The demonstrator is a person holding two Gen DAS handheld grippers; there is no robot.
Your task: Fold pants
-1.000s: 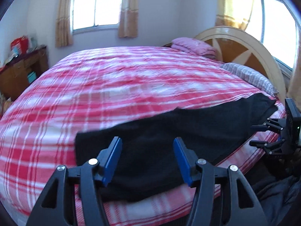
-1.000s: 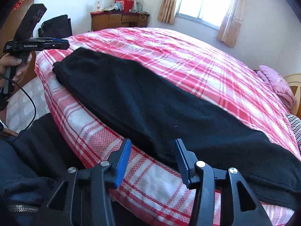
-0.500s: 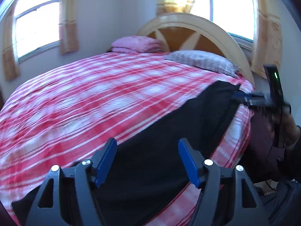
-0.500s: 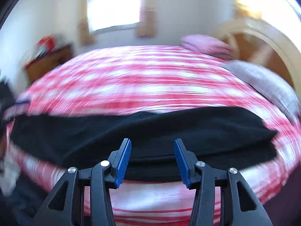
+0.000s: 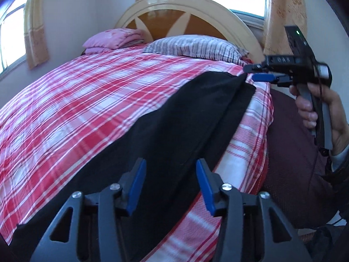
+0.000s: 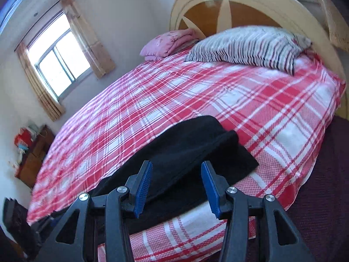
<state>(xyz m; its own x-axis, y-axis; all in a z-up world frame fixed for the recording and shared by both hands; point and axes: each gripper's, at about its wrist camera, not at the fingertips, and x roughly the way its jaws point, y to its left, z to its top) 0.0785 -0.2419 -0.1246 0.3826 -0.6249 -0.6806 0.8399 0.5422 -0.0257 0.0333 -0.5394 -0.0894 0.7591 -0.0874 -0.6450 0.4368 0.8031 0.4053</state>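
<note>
The bed [image 5: 91, 100] with its red plaid cover fills both views, a striped pillow [image 6: 250, 45] at the headboard. Black pants [image 5: 178, 131] lie stretched along the near edge. The left hand-held gripper [image 5: 170, 185], whose jaws have just been closing, hangs released above them. The right hand-held gripper [image 6: 175, 187] hovers released over the pants' end.

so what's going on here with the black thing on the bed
A person is about to fold a pair of black pants lying stretched along the near edge of a bed with a red and white plaid cover. Both blue-padded grippers are open and empty. The left gripper, whose jaws have just been closing, hovers over the middle; the right gripper points at the end nearer the striped pillow.
</note>
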